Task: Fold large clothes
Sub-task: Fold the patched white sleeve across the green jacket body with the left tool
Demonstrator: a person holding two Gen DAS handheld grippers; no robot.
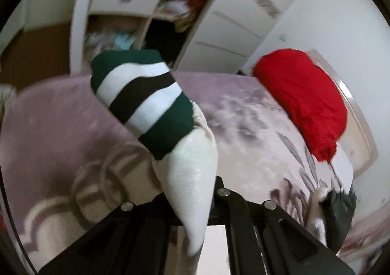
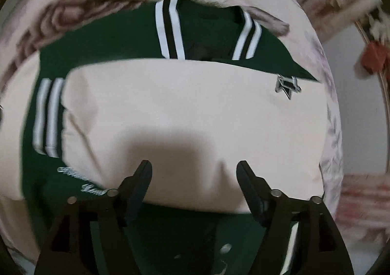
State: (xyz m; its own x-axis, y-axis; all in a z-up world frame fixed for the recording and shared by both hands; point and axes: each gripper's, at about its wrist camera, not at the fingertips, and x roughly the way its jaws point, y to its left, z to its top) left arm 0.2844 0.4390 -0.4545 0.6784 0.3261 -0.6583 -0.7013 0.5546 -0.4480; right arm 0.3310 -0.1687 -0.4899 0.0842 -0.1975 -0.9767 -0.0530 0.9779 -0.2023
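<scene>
Right now my left gripper [image 1: 195,204] pinches the sleeve [image 1: 187,177]; my right gripper [image 2: 194,172] hovers agape over the jacket [image 2: 170,109]. A slip would undo the fold.

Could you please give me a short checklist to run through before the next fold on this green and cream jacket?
1. Left gripper shut on the cream sleeve: ok, fabric runs between its fingers.
2. Striped cuff free of the bed: ok, it hangs lifted above the bedspread.
3. Right gripper open and empty: ok, it hovers over the other sleeve, folded across the jacket body.
4. Collar lying flat: ok.
5. Red garment clear of the jacket: ok, it lies apart.
6. Hem straight: cannot tell, out of view.
</scene>
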